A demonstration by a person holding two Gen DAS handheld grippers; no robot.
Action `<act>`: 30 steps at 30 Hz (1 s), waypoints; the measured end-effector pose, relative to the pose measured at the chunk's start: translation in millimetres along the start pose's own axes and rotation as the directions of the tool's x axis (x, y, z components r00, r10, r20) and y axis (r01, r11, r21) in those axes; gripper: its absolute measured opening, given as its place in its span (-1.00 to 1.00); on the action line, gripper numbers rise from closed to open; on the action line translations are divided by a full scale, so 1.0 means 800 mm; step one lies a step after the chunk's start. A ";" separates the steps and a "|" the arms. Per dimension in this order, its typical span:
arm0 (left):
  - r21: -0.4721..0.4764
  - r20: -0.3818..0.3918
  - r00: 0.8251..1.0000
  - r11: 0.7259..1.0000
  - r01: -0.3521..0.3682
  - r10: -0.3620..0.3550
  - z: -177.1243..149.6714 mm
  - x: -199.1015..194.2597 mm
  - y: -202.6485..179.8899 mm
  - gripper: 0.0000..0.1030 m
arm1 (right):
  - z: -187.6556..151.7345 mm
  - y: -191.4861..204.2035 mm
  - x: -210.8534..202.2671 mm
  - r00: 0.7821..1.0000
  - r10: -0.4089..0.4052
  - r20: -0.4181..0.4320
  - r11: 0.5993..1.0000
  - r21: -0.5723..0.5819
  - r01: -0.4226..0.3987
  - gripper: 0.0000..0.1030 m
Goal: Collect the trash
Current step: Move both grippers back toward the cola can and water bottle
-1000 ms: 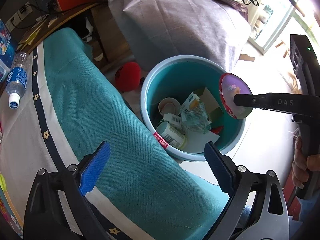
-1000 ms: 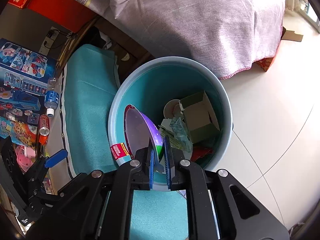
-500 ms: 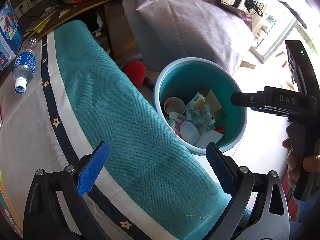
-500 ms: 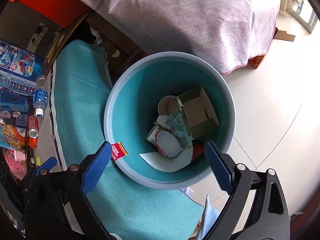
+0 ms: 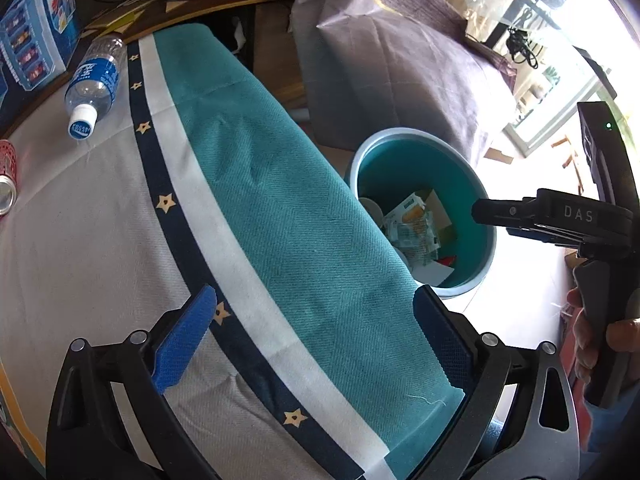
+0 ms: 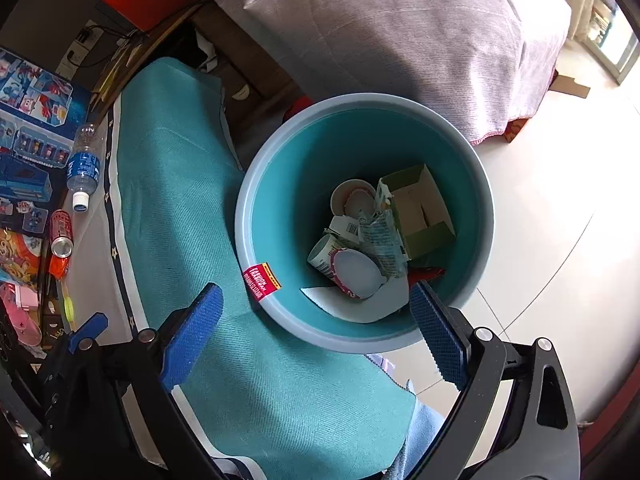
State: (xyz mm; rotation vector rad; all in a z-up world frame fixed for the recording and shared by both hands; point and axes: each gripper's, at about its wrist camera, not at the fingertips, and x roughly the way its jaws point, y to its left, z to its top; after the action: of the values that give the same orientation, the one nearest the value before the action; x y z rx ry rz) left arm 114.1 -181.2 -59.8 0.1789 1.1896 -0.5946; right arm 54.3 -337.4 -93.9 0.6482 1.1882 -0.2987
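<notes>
Both jaws stood released above the bin and the table edge.

The right gripper (image 6: 316,336) had its jaws spread wide with nothing between them; the round lid (image 6: 357,275) lay below them inside the teal bin (image 6: 256,200), on the other trash. The left gripper (image 5: 316,342) was also spread and empty, over the teal cloth (image 5: 280,216) of the table, with the plastic bottle (image 5: 94,84) well apart.

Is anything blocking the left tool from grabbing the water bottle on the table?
Nothing visible does. The left tool hangs open above the tablecloth, and only bare cloth lies between it and the water bottle.
</notes>
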 end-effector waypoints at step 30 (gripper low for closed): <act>-0.329 0.103 0.980 0.936 -0.127 0.169 -0.054 -0.106 0.288 0.92 | 0.028 0.352 0.057 0.993 -0.086 -0.080 0.879 -0.476 0.038 0.75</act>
State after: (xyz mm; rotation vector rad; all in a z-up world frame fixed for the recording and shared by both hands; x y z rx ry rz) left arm 178.6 59.0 -39.2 -0.0466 1.1183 -0.2688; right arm 239.7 -125.6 -44.1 0.1956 1.3183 -0.0203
